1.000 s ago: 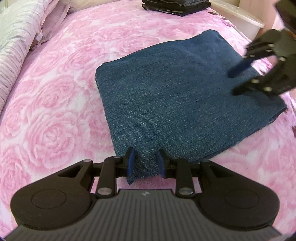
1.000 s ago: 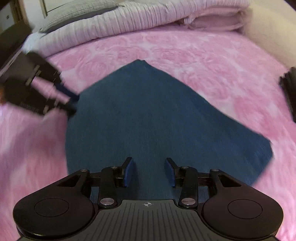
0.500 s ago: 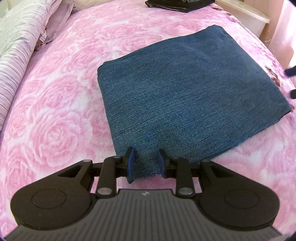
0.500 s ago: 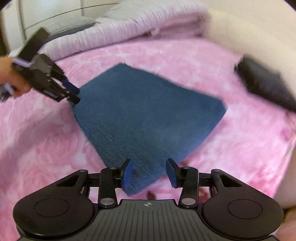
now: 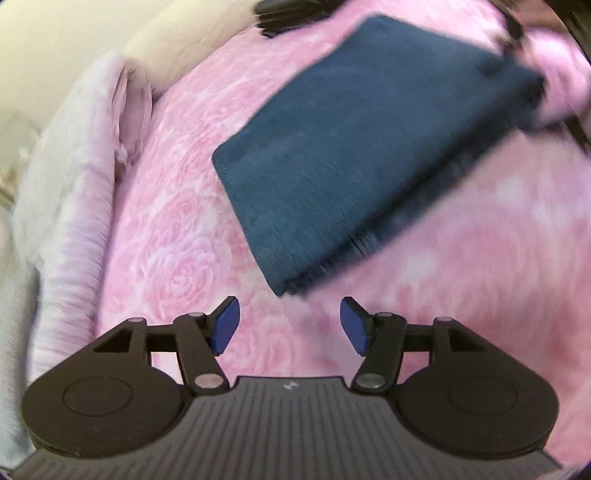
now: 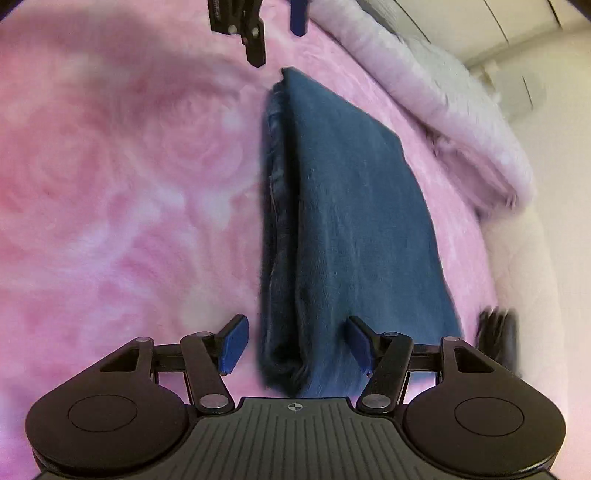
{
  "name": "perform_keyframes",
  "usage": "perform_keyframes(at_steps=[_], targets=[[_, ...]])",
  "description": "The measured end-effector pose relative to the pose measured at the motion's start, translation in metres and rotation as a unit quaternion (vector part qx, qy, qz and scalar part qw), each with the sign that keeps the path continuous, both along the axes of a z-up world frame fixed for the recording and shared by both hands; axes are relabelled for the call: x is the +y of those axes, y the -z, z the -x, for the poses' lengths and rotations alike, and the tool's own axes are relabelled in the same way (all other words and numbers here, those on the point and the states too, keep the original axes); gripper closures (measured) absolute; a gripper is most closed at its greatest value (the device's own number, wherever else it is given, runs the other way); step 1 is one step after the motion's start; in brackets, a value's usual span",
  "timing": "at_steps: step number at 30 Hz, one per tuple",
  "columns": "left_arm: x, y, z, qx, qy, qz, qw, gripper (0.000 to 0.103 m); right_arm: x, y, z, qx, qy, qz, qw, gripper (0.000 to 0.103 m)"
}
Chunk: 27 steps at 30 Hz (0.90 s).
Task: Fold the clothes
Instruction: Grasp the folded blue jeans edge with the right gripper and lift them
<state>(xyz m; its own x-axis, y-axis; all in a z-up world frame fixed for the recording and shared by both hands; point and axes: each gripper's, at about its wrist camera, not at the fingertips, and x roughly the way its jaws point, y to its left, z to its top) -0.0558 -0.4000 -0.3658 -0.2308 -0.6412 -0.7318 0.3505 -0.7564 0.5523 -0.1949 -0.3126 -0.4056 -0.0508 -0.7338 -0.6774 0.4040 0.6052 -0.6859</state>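
While both frames blur with motion, the layout still reads. Nearest in the left wrist view, the left gripper hangs over bare pink rose-print blanket; its jaws have just been opening, the blue pads stand well apart, nothing between them, released. Just beyond the fingertips lies the near corner of the folded denim garment, apart from the pads, flat on the blanket and running away to the far right. Stacked layer edges show along its near-right side.

Left of the denim, a pale lilac bedding roll follows the blanket's left margin. Far, at the top edge, a dark folded pile, too blurred for detail.

Right wrist view: the right gripper has also just been opening its jaws. The near end of the denim sits in the gap between the wide-set fingers, but the pads do not press on it; released, not grasping. From there the denim stretches away as a long strip, folded edges on its left side. At its far tip the left gripper's dark fingers hang close above the blanket, not touching the cloth. The bedding roll lies far right; a dark blurred object sits near right at the blanket's edge.
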Motion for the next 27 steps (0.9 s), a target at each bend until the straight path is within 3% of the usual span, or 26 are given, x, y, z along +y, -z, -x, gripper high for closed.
perform_keyframes(at_steps=[1,3,6,11,14,17,20,24,27], targets=[[0.007,0.005,0.003,-0.010,0.015,0.011,0.9998,0.045,-0.003,0.001,0.001,0.003,-0.003,0.005,1.000,0.050],[0.017,0.014,0.011,-0.026,0.045,0.033,0.9981,0.029,-0.013,-0.007,0.007,-0.012,0.003,-0.006,1.000,0.066],[0.026,0.025,0.026,-0.042,0.084,0.065,0.9934,0.028,-0.022,-0.033,0.018,-0.049,0.006,-0.029,0.998,0.076],[0.020,0.042,0.056,-0.087,0.129,0.144,0.9773,0.028,-0.036,-0.091,0.035,-0.100,0.012,-0.050,0.994,0.080],[0.004,0.057,0.065,-0.124,0.144,0.168,0.9672,0.030,-0.037,-0.104,0.043,-0.103,0.005,-0.055,0.993,0.080],[-0.015,0.053,0.069,-0.107,0.126,0.126,0.9781,0.044,-0.029,-0.101,0.050,-0.106,-0.005,-0.063,0.992,0.080],[-0.019,0.048,0.068,-0.094,0.127,0.098,0.9825,0.055,-0.013,-0.085,0.049,-0.100,-0.003,-0.055,0.993,0.078],[-0.033,0.026,0.060,-0.038,0.105,0.048,0.9926,0.058,0.012,-0.065,0.032,-0.096,0.013,-0.019,0.995,0.055],[-0.043,0.016,0.062,-0.031,0.105,0.025,0.9937,0.058,0.015,-0.052,0.014,-0.081,0.004,0.008,0.997,0.040]])
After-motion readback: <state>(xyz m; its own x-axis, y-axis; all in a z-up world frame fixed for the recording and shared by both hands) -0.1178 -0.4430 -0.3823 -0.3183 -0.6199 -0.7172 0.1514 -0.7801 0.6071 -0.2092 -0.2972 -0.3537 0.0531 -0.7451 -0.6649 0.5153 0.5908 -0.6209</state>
